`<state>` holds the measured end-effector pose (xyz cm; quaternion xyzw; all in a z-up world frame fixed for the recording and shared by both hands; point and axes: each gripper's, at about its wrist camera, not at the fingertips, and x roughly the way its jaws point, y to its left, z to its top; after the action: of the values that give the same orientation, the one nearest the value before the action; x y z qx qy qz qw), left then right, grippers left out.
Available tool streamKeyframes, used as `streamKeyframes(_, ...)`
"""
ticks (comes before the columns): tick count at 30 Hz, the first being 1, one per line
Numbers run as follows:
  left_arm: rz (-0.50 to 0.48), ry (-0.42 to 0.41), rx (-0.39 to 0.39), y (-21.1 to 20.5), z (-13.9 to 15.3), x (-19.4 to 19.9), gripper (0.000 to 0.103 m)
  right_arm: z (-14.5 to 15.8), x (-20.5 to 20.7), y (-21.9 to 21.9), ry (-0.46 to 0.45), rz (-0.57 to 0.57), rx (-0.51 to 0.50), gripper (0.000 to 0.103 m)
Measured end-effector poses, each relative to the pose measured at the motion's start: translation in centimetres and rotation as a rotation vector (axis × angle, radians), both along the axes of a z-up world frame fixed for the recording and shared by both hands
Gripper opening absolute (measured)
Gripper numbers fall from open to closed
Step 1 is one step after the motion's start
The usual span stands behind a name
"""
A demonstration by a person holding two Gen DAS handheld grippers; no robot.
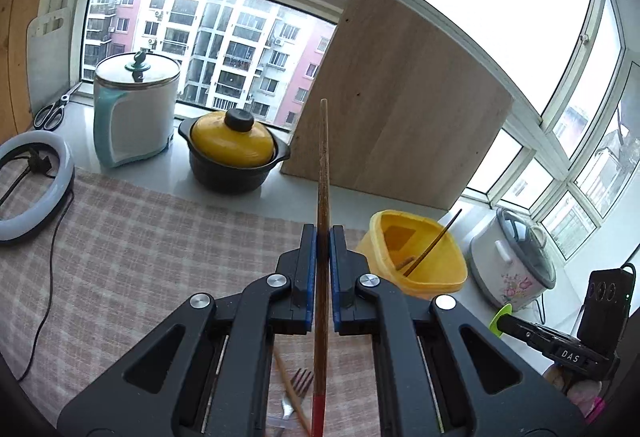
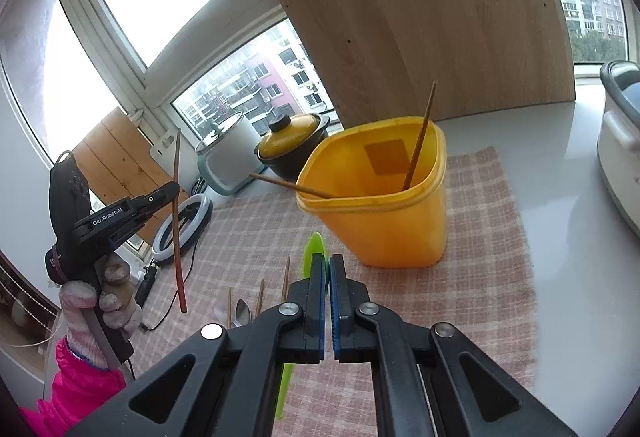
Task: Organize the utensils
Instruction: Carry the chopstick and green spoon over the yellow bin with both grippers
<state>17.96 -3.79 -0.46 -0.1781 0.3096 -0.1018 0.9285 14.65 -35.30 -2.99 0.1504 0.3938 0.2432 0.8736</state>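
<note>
My left gripper [image 1: 323, 237] is shut on a brown chopstick [image 1: 323, 165] with a red end, held upright above the checked cloth [image 1: 160, 237]. The right wrist view shows that gripper [image 2: 176, 193] and its chopstick [image 2: 176, 237] at the left, in a gloved hand. My right gripper [image 2: 329, 265] is shut on a flat green plastic utensil [image 2: 313, 249], just short of the yellow container [image 2: 380, 205]. Two chopsticks [image 2: 420, 145] lean inside that container [image 1: 416, 257]. On the cloth lie more chopsticks [image 2: 261, 297], a spoon [image 2: 243, 311] and a fork [image 1: 298, 385].
A white kettle [image 1: 136, 109], a black pot with a yellow lid [image 1: 234, 153] and a leaning wooden board [image 1: 400, 109] line the windowsill. A rice cooker [image 1: 512, 269] stands right of the container. A ring light [image 1: 36, 189] with its cable lies at the cloth's left edge, scissors [image 1: 52, 109] behind.
</note>
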Motion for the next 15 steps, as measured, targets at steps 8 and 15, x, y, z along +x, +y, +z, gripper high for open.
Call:
streamKeyframes(8,-0.001,-0.105,-0.012,-5.1,3.6,0.5,0.004,3.7,1.2,-2.6,-0.103,0.002,-0.03,0.0)
streamKeyframes(15,0.048,-0.144,-0.03,-8.6,4.2,2.8,0.004,6.6,2.4,-3.2,-0.217,-0.006,-0.094,0.0)
